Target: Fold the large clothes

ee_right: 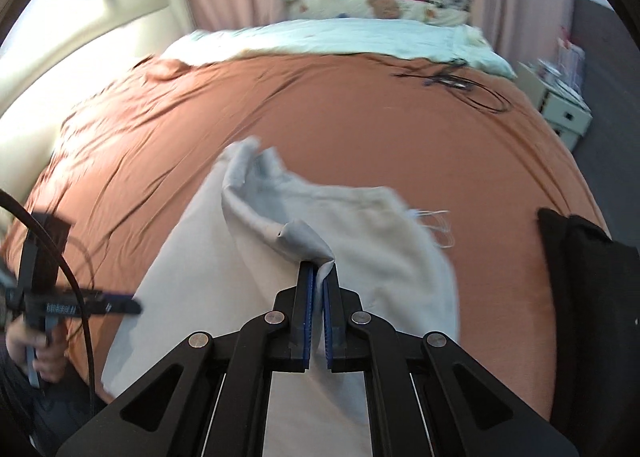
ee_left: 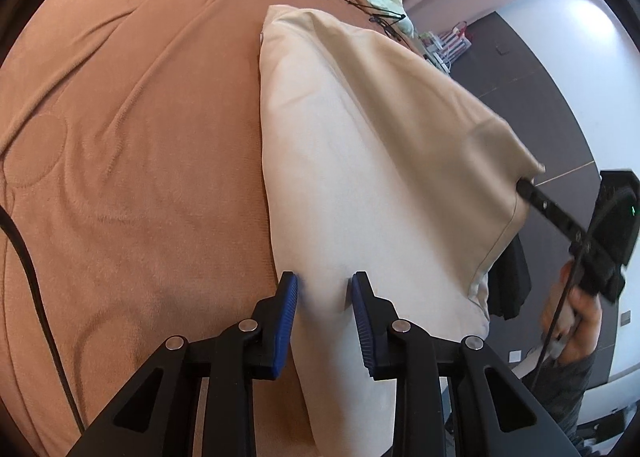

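A large cream garment (ee_left: 360,157) lies along the brown bed cover (ee_left: 140,137). My left gripper (ee_left: 324,285) rests its tips on the garment's near end, by its left edge. Its blue pads (ee_left: 288,297) stand apart, with flat cloth showing between them and no pinch that I can see. My right gripper (ee_right: 318,269) is shut on a corner of the garment (ee_right: 380,257) and holds it lifted, so a flap hangs above the rest. In the left wrist view the right gripper (ee_left: 524,187) shows at the raised corner. The left gripper (ee_right: 134,307) appears blurred at the left of the right wrist view.
A black garment (ee_right: 576,277) lies at the bed's right edge. A pale green blanket (ee_right: 340,37) and pillows lie at the head of the bed, with black cables (ee_right: 460,85) near them. Boxes (ee_right: 560,113) stand beside the bed. A black cable (ee_left: 24,257) crosses the cover.
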`<state>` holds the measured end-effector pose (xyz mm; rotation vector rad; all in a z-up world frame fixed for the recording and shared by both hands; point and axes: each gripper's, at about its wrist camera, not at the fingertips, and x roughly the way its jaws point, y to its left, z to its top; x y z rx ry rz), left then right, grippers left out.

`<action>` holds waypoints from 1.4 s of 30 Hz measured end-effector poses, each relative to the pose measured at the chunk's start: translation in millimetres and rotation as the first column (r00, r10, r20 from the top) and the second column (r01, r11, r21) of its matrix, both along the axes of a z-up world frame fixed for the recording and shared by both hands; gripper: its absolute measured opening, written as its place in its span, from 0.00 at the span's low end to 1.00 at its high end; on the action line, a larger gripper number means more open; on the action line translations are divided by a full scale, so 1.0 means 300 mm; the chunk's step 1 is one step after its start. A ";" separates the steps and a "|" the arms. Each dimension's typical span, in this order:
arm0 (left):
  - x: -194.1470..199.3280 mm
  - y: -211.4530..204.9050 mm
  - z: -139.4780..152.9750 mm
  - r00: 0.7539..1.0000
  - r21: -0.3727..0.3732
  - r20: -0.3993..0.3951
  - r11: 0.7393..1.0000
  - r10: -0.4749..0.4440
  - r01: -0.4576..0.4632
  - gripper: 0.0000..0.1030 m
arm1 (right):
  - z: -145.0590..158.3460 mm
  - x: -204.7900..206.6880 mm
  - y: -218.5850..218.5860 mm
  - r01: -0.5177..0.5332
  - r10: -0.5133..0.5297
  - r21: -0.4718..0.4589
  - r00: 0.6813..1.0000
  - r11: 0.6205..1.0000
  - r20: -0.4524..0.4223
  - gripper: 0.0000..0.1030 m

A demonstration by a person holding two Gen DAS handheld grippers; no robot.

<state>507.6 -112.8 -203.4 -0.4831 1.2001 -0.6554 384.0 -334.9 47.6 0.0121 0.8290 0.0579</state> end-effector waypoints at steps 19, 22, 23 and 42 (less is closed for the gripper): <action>0.019 -0.063 0.011 0.999 0.062 0.037 0.998 -0.019 0.016 0.30 | -0.174 0.110 -0.265 0.311 -0.297 0.200 0.950 0.929 -0.100 0.01; 0.037 -0.063 0.021 0.999 0.077 0.034 0.997 -0.022 0.019 0.30 | -0.148 0.081 -0.230 0.278 -0.262 0.212 0.960 0.937 -0.103 0.13; 0.044 -0.066 0.029 0.999 0.082 0.036 0.996 -0.022 0.019 0.31 | -0.142 0.070 -0.207 0.256 -0.240 0.221 0.966 0.941 -0.100 0.37; 0.270 -0.155 0.066 0.994 0.211 0.099 0.977 -0.050 0.028 0.47 | -0.262 0.387 -0.052 0.263 -0.250 0.028 0.940 0.964 -0.231 0.35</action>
